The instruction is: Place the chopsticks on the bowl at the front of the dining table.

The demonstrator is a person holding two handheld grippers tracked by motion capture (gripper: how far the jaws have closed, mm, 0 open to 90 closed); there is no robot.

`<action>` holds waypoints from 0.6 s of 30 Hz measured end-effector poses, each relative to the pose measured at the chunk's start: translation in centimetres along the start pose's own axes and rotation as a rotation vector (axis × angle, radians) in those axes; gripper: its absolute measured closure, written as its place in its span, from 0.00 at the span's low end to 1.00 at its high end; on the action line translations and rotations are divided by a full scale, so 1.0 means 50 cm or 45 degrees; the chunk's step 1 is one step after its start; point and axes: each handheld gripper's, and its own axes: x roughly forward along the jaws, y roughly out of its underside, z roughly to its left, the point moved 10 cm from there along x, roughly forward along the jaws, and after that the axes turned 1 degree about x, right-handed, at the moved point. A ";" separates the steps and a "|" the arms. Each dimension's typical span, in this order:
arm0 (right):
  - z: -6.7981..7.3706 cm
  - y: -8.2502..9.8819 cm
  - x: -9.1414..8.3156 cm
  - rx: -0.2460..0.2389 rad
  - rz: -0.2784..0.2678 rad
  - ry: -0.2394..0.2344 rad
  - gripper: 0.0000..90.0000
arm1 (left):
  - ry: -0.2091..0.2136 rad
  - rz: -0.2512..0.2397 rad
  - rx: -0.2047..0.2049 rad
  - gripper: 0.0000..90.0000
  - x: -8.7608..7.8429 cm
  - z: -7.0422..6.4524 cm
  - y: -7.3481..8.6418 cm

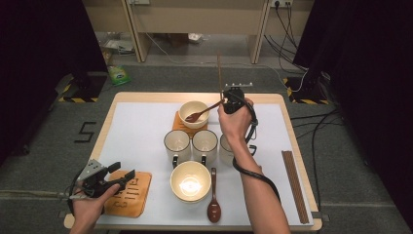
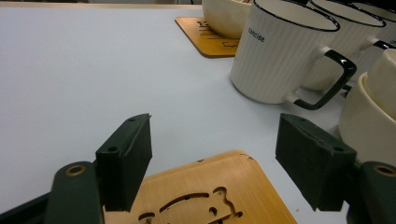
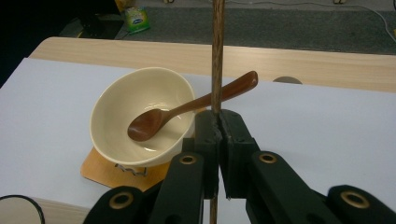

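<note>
The right tongs (image 3: 218, 122) are clamped on a thin dark wooden chopstick (image 3: 217, 51), which stands upright between the pads, beside the far cream ceramic bowl (image 3: 140, 114). A brown wooden spoon (image 3: 187, 107) lies in that bowl, its handle slanting over the rim toward the chopstick. The bowl sits on an orange wooden coaster (image 3: 100, 170) on the white-topped table (image 1: 141, 131). The left tongs (image 2: 212, 156) stand apart, holding nothing, over the corner of a second wooden coaster (image 2: 205, 196) at the table's near left. White ribbed mugs with black handles (image 2: 280, 56) stand nearby.
</note>
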 end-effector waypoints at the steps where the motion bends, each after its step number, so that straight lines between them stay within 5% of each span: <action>1: 0.001 0.000 0.001 -0.002 0.000 0.000 0.96 | -0.001 0.001 0.000 0.29 0.000 0.000 0.000; 18: 0.011 0.011 0.020 -0.013 0.043 -0.006 0.96 | -0.003 -0.004 -0.003 0.29 -0.001 0.002 -0.001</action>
